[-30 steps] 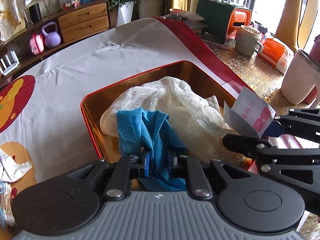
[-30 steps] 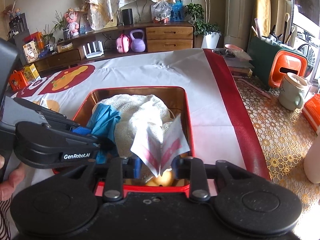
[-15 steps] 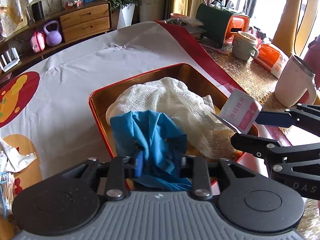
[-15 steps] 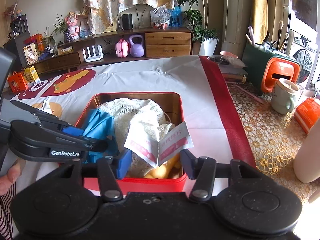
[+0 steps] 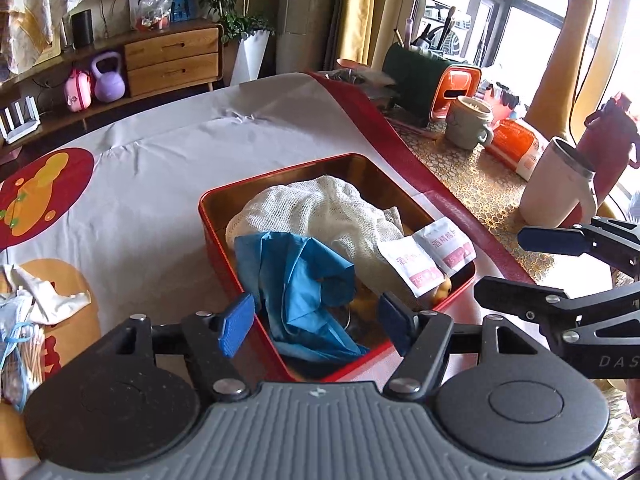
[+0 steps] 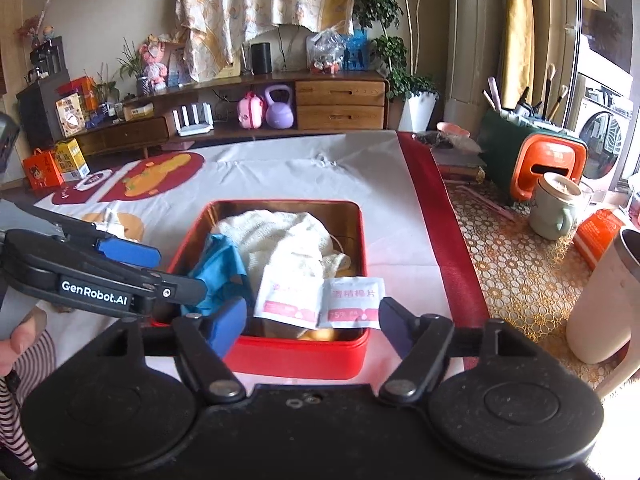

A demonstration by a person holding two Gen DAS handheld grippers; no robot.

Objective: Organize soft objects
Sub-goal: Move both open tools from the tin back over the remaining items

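A red tin sits on the white tablecloth, its lid off, and the soft things lie inside it. A cream mesh cloth fills the far half. A blue glove is crumpled at the near left corner, spilling toward the rim. Two white sachets with pink print lie side by side at the near right, propped on the cloth and something yellow beneath them.

The left gripper hangs just above the near edge of the tin, its jaws having just been opening; they stand wide apart with the glove below and between them, untouched by the blue pads. The right gripper hovers just beside it, to the right; its jaws too have just been opening, and now stand apart with the sachets lying free beyond them. A mug and a white tumbler stand to the right on the lace mat.
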